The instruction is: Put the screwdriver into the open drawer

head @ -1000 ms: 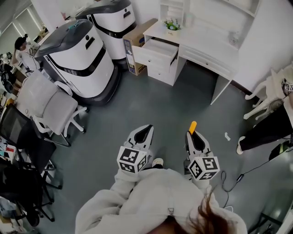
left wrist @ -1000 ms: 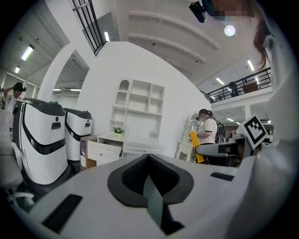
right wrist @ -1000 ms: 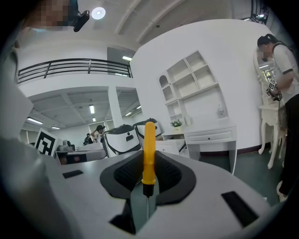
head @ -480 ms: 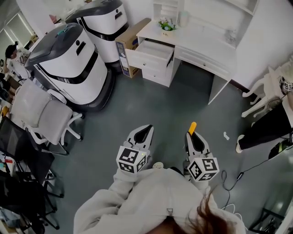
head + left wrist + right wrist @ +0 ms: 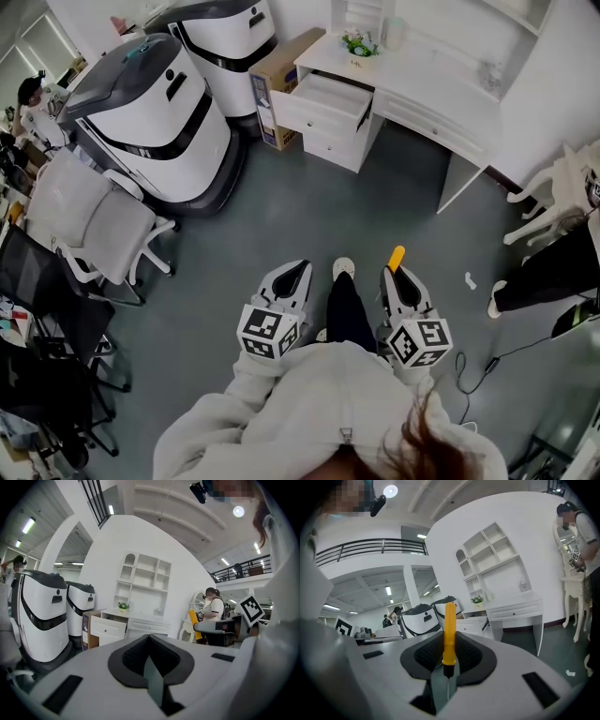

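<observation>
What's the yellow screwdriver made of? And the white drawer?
The screwdriver has a smooth, evenly yellow handle, so probably plastic. Its thin pale shaft is probably metal. The open drawer looks like white painted wood or board with a flat, dull finish, but it is too far away to be sure.

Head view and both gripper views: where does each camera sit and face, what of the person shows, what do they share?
Head view: on the head, facing steeply down at the floor; sleeves, a leg, left gripper, right gripper show.
Left gripper view: on the left gripper, along shut empty jaws toward the desk; sleeve at right.
Right gripper view: on the right gripper, jaws shut on the screwdriver, desk ahead; sleeve at left.
Shared: all three show the open drawer.
</observation>
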The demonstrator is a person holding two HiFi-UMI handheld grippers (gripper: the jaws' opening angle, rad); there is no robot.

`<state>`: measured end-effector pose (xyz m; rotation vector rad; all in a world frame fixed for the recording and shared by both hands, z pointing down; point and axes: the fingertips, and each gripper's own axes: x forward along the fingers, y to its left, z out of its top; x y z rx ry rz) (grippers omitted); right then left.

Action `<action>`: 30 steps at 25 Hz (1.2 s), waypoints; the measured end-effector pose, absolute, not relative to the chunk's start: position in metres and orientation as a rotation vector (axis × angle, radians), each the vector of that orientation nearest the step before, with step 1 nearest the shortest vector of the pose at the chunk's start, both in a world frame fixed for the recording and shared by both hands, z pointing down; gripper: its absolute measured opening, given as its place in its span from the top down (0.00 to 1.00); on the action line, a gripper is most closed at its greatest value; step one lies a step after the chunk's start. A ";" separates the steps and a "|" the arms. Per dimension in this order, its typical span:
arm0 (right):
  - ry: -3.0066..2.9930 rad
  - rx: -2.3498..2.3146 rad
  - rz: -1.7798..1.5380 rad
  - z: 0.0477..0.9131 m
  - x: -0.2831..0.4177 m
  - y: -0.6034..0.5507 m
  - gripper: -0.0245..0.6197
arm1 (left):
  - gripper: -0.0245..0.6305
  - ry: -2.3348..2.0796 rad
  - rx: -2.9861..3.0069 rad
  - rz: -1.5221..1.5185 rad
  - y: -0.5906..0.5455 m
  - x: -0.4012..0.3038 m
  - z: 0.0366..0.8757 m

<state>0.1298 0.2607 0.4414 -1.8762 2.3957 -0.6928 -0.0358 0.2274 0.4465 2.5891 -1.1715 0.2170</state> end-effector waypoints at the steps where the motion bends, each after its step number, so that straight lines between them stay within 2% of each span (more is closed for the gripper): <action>1: 2.400 -1.860 -0.704 0.442 0.127 0.256 0.82 | 0.94 -1.188 2.580 0.214 0.224 -0.040 0.447; 13: 2.425 -1.744 -0.785 0.445 0.120 0.169 0.82 | 0.94 -1.266 2.529 0.215 0.152 -0.049 0.454; 30: 2.513 -1.703 -0.763 0.443 0.145 0.017 0.82 | 0.94 -1.354 2.495 0.180 0.010 -0.030 0.448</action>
